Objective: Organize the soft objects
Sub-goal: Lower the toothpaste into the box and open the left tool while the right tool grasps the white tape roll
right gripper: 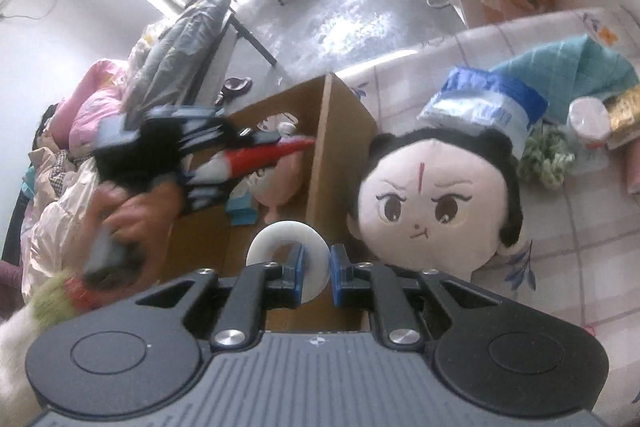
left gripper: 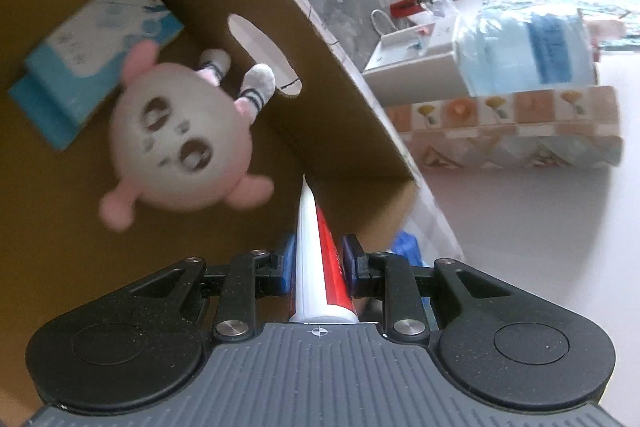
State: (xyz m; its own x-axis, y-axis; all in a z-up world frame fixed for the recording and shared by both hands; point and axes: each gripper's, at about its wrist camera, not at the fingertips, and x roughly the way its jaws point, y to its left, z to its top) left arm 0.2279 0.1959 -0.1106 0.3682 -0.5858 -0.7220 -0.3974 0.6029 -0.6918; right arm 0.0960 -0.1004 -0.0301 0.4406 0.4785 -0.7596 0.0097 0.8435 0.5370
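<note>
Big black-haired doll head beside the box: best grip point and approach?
Judging by shape, take the doll head at the black hair tuft on top, coming from above. The face is too wide and rounded for the jaws; the tuft is narrower and soft. It lies face-up on the bedsheet, touching the cardboard box.

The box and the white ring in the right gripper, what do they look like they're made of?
Box: brown corrugated cardboard, matte, judging by its thick raw edges and die-cut handle hole. Ring: smooth, slightly glossy white, probably plastic or silicone; the view leaves it open.
</note>
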